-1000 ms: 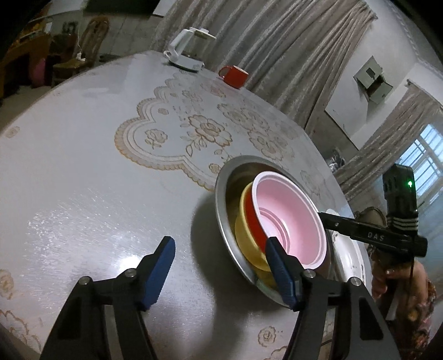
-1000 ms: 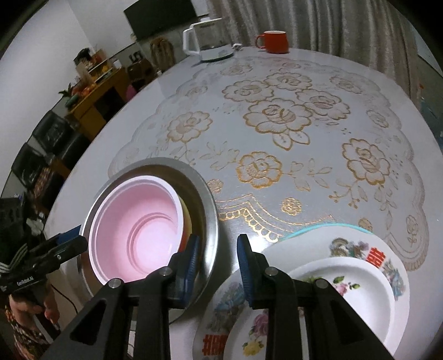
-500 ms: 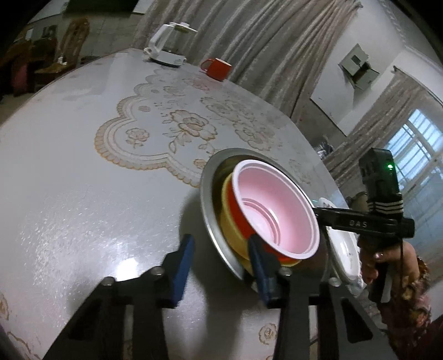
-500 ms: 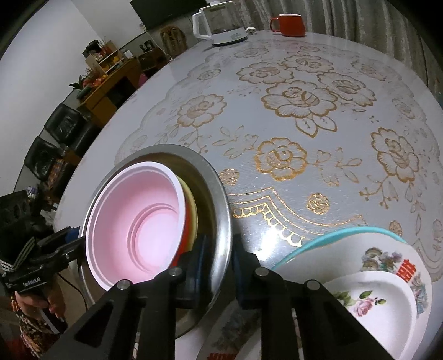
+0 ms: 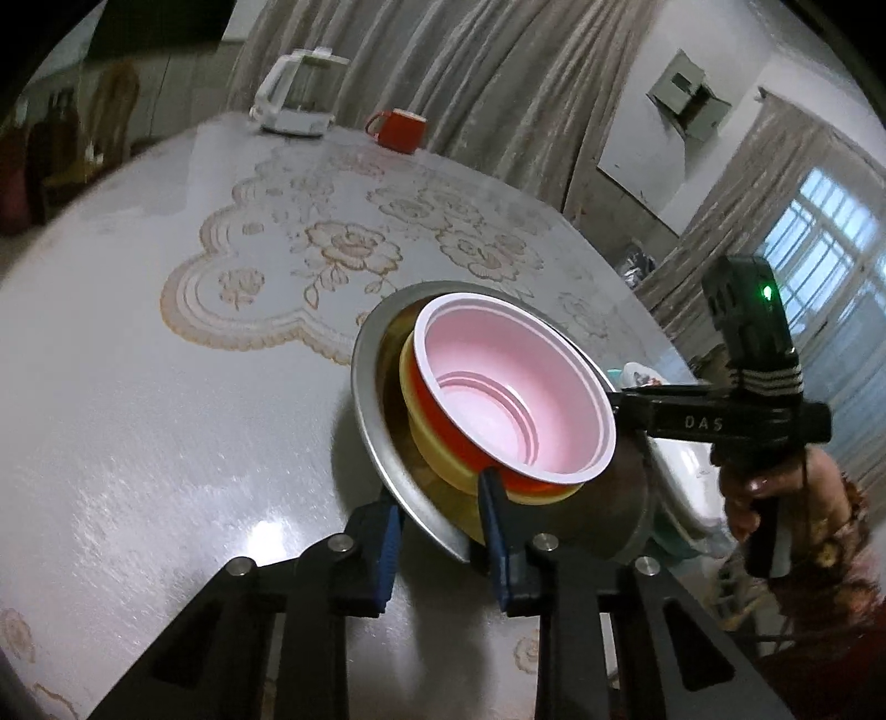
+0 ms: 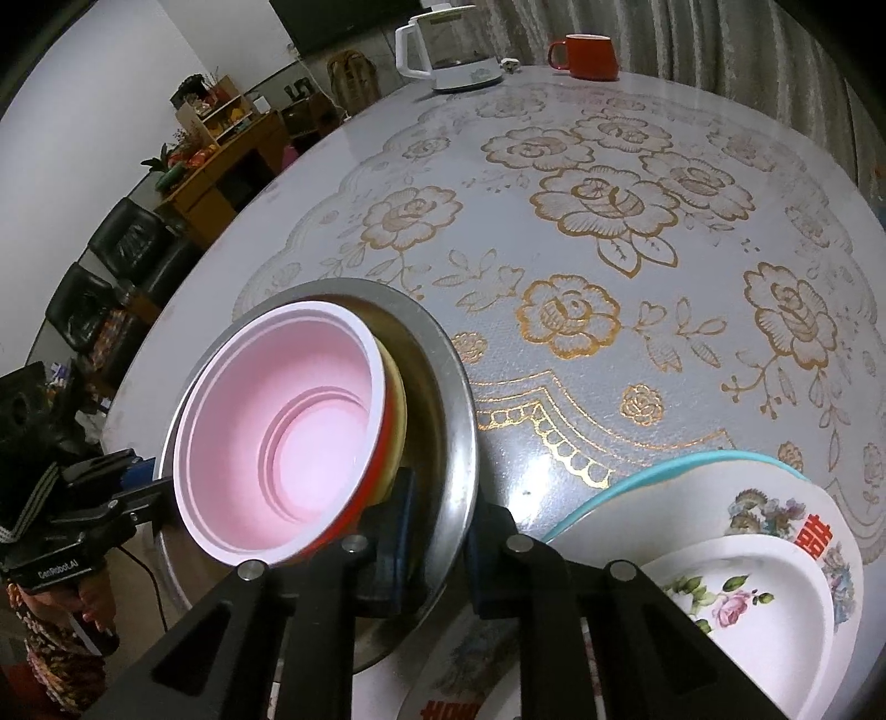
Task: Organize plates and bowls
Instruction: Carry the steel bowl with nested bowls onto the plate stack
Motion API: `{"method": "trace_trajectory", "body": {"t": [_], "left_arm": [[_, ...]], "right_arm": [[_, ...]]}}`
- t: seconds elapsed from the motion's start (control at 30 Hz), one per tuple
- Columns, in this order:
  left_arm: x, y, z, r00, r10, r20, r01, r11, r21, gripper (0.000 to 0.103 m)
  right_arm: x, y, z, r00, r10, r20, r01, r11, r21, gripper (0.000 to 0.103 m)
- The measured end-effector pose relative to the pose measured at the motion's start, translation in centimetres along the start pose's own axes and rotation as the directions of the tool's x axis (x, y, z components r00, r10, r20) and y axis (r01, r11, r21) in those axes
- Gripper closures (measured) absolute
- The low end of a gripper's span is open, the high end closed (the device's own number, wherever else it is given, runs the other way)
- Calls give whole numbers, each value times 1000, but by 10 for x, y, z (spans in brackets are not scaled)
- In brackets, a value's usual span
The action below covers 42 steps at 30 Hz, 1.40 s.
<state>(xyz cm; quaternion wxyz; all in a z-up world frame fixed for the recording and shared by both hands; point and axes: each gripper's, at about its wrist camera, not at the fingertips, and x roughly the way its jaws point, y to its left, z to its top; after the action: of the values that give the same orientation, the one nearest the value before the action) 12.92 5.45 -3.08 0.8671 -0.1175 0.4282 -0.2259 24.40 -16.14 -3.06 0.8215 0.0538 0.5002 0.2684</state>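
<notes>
Left gripper (image 5: 440, 523) has just closed on the metal basin (image 5: 370, 421) rim. Right gripper (image 6: 437, 520) clamps the same rim on the opposite side — pink bowl (image 6: 277, 437) stacked inside.

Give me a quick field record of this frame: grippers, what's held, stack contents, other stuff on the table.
left gripper: jaws just closed, pinching near rim of metal basin
right gripper: shut on the basin's opposite rim
basin contents: pink bowl nested in red bowl, in yellow bowl
basin state: tilted in both views; lifted or not, cannot tell
plates: floral stack beside the basin, teal-rimmed one at bottom
far side of table: white kettle, red mug
</notes>
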Motion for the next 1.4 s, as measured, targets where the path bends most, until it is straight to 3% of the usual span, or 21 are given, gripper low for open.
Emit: {"method": "trace_trajectory", "body": {"t": [0.4,0.53,1.07,1.4], "left_arm": [[-5,-14,-10,992,96,87,-105,989,108,75],[-11,-13,-7,991,72,109,-81,993,84,75],[-33,-44,1,985,33,168,-58,988,143,75],[-30,-78,13,984,-40,173,1,976,220,75]], "right_arm": [[-11,10,-12,994,-35,101,38,999,-27,88],[-20,10,-14,990,-18,137,19,1000,-6,88],[-68,10,-35,967,4,256,-22,997,69,88],[-111,-6,-56,944,-46,326,5,992,126,88]]}}
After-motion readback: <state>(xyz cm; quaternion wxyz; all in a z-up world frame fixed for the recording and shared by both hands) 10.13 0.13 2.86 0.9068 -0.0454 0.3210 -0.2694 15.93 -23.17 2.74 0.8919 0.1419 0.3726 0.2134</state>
